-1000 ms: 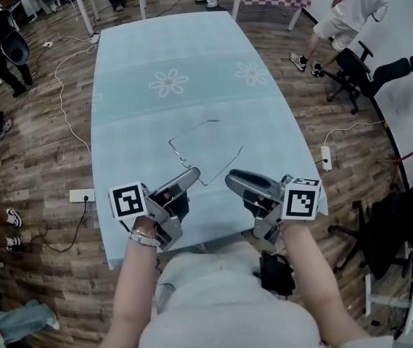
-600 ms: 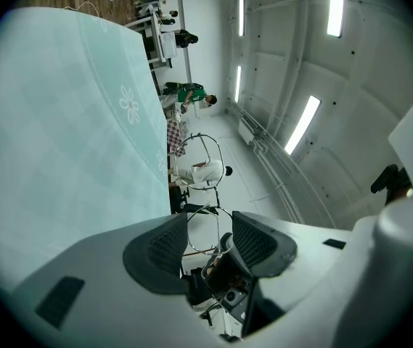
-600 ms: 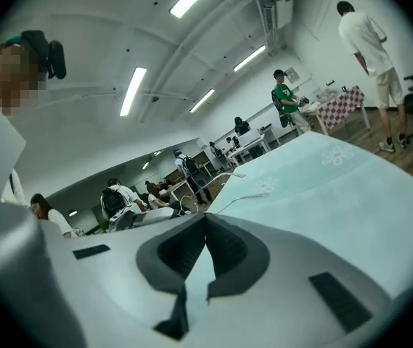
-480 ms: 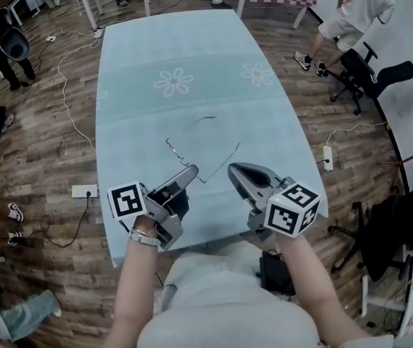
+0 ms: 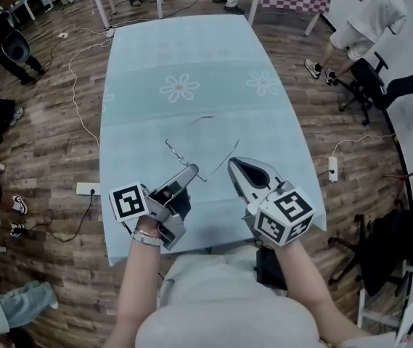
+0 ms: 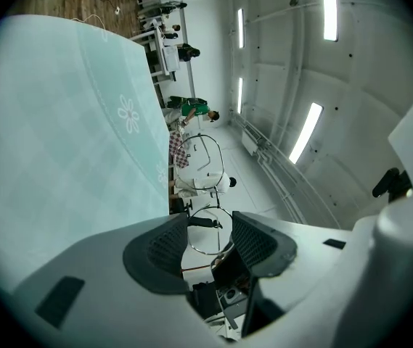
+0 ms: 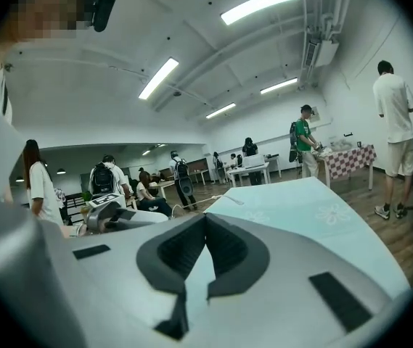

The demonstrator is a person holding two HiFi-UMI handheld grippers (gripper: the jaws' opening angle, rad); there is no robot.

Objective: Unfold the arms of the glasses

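Note:
The thin wire-framed glasses hang just over the pale green table, near its front. My left gripper is shut on them at one lens rim. In the left gripper view that rim spans the gap between the two pads, and the second lens sticks out beyond the fingertips. One arm of the glasses slants out to the right and the other runs away to the far side. My right gripper is shut with nothing in it, just right of the glasses and apart from them; its jaws meet over the table.
The table's right edge and front edge lie close to both grippers. Office chairs and a person stand on the wooden floor to the right. A power strip and cables lie to the left. More tables and people stand at the far end.
The right gripper's jaws have closed on nothing and it has rolled, so its marker cube now faces up. Both grippers and the glasses have risen slightly.

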